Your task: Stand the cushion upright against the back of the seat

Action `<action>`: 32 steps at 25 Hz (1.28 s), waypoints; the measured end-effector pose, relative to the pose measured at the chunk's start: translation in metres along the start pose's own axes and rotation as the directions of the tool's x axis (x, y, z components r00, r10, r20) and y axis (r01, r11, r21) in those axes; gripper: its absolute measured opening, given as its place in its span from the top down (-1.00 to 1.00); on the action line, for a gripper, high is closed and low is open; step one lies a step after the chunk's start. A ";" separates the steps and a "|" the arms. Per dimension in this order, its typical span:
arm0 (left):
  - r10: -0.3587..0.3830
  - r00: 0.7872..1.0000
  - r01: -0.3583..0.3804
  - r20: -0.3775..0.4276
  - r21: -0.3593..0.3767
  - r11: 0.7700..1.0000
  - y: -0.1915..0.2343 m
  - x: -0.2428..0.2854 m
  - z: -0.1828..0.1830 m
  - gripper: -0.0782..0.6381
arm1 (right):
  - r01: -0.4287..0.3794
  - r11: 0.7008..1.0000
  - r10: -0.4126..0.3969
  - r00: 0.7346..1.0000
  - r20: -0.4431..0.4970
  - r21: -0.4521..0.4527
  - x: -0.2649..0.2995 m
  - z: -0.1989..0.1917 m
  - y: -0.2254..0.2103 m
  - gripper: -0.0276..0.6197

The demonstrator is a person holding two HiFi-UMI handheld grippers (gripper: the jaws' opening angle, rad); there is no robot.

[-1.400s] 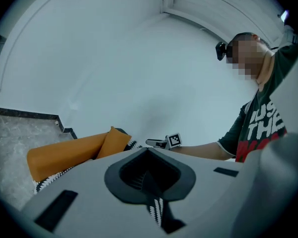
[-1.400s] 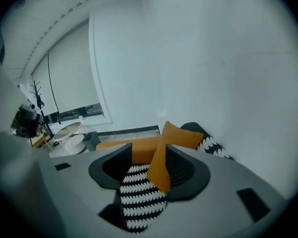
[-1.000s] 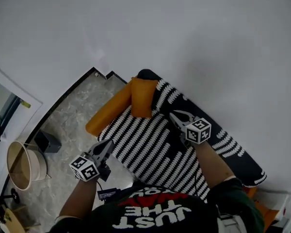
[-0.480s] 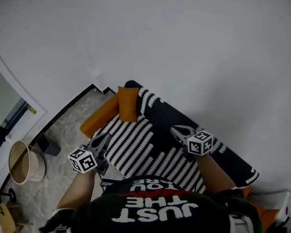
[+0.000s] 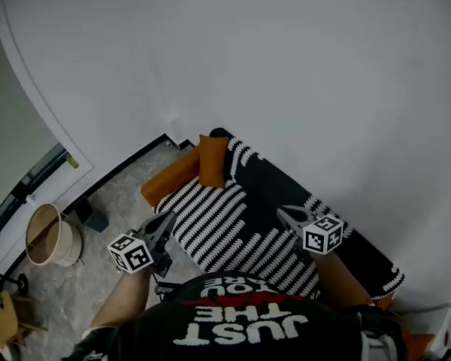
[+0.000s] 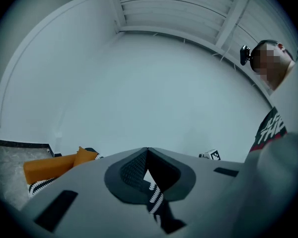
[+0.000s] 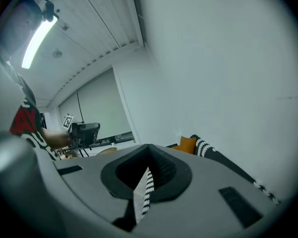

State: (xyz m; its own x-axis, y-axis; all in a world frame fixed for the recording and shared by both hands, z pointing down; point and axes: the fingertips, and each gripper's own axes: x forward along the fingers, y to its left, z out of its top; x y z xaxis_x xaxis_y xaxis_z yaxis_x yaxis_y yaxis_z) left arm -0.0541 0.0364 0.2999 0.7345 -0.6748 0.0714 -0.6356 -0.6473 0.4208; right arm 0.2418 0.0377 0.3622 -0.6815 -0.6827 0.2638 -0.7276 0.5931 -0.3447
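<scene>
An orange cushion [image 5: 213, 161] stands upright at the far end of the black-and-white striped seat [image 5: 218, 224], leaning on the dark backrest [image 5: 286, 188] beside an orange armrest roll [image 5: 167, 180]. The cushion also shows small in the left gripper view [image 6: 84, 155] and in the right gripper view [image 7: 187, 144]. My left gripper [image 5: 167, 216] hangs off the seat's front edge, jaws shut and empty [image 6: 147, 150]. Over the near part of the seat, the right gripper [image 5: 280, 212] is also shut with nothing in it [image 7: 149, 147]. Both are well short of the cushion.
A round beige basket [image 5: 51, 235] and a small dark box [image 5: 92, 215] stand on the marble floor [image 5: 113, 198] to the left. A white wall [image 5: 286, 66] runs behind the seat. The person's dark shirt fills the bottom of the head view.
Both grippers have drawn back from the cushion toward the person and risen. The cushion stays standing at the far end of the seat.
</scene>
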 end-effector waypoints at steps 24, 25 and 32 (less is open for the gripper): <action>-0.023 0.997 0.024 0.070 -0.014 1.000 0.038 -0.202 -0.006 0.75 | 0.031 1.000 -0.031 0.999 0.007 0.004 0.038 -0.041 0.194 0.83; -0.012 0.996 0.015 0.086 -0.027 1.000 0.038 -0.202 -0.005 0.75 | 0.028 1.000 -0.028 1.000 0.000 -0.001 0.039 -0.039 0.191 0.83; 0.011 0.995 -0.005 0.097 -0.061 0.998 0.031 -0.195 -0.016 0.75 | 0.004 1.000 -0.004 1.000 -0.013 -0.025 0.036 -0.034 0.183 0.83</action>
State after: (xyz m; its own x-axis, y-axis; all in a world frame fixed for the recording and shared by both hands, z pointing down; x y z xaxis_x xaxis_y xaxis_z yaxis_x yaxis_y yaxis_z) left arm -0.2135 0.1534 0.3140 0.7010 -0.7131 -0.0120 -0.6238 -0.6211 0.4744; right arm 0.0811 0.1361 0.3392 -0.6792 -0.6797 0.2767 -0.7321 0.6008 -0.3211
